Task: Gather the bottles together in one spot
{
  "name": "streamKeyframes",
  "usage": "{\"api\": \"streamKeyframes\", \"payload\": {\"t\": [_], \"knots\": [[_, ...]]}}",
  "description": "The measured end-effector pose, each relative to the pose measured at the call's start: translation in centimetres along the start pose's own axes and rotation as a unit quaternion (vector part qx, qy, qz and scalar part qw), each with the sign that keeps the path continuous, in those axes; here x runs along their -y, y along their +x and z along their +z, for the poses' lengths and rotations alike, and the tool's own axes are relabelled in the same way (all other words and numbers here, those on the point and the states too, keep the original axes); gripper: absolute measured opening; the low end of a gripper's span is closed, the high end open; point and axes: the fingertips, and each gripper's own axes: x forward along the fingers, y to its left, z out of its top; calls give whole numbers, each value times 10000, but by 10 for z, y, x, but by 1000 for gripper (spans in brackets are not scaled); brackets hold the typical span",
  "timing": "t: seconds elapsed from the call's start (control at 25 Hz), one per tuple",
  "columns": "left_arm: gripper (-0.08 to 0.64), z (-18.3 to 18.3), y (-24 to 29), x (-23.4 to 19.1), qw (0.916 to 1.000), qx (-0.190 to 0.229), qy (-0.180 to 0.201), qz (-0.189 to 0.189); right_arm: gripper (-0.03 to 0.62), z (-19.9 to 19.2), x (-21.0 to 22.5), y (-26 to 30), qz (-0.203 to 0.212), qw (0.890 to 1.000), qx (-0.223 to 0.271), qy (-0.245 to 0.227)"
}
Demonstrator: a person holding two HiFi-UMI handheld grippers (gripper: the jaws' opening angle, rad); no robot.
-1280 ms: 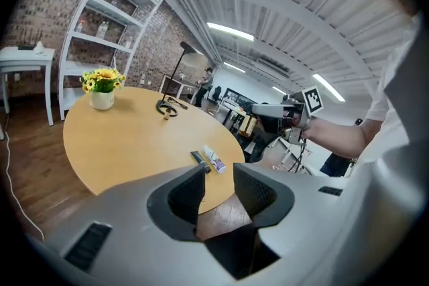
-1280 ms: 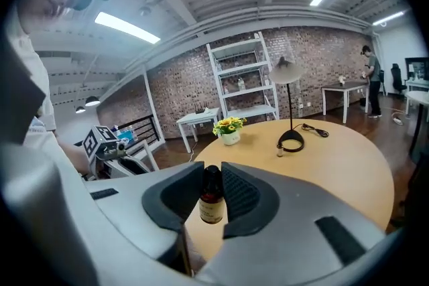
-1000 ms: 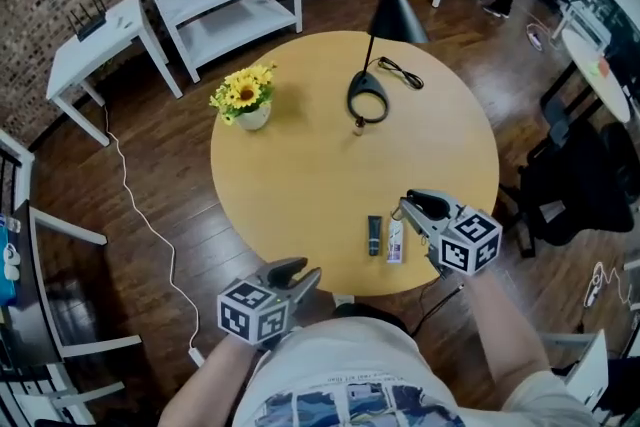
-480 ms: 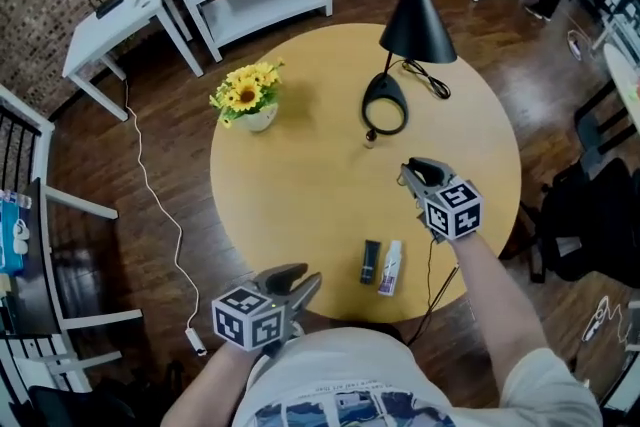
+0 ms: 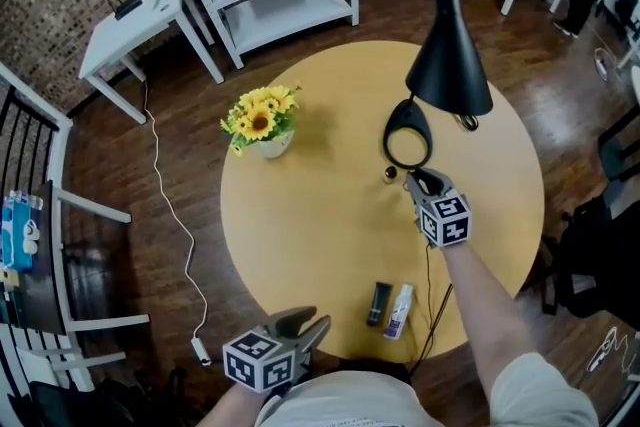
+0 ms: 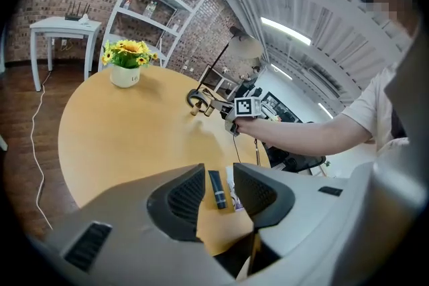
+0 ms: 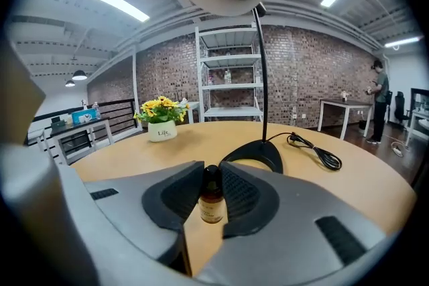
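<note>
A small amber bottle (image 5: 390, 175) with a dark cap stands upright by the lamp base; in the right gripper view this amber bottle (image 7: 211, 201) shows just ahead of the jaw tips. My right gripper (image 5: 415, 181) hangs low over the table, shut, holding nothing. Near the table's front edge a black tube (image 5: 379, 303) and a white bottle (image 5: 401, 298) lie side by side. My left gripper (image 5: 305, 320) waits off the front edge, its jaws a little apart and empty, looking at the black tube (image 6: 216, 189).
A black desk lamp (image 5: 450, 65) leans over the round wooden table (image 5: 320, 215), its ring base (image 5: 408, 137) right behind the amber bottle. A pot of yellow flowers (image 5: 262, 120) stands at the back left. White shelves and side tables stand beyond.
My right gripper has moved away from the two lying bottles, across the table to the amber bottle by the lamp base. The left gripper has stayed in place.
</note>
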Motion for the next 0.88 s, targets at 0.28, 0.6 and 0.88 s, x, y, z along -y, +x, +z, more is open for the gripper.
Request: {"api": "streamKeyframes", "payload": {"t": [0.28, 0.6, 0.88], "knots": [[137, -5, 6, -2, 10000, -13, -73, 66, 80, -16, 19, 25, -437, 9990, 30, -88], [135, -4, -1, -9, 10000, 49, -61, 34, 91, -17, 9, 23, -638, 9975, 5, -313], [136, -4, -3, -8, 10000, 11, 7, -96, 193, -13, 11, 14, -706, 9970, -7, -326]]}}
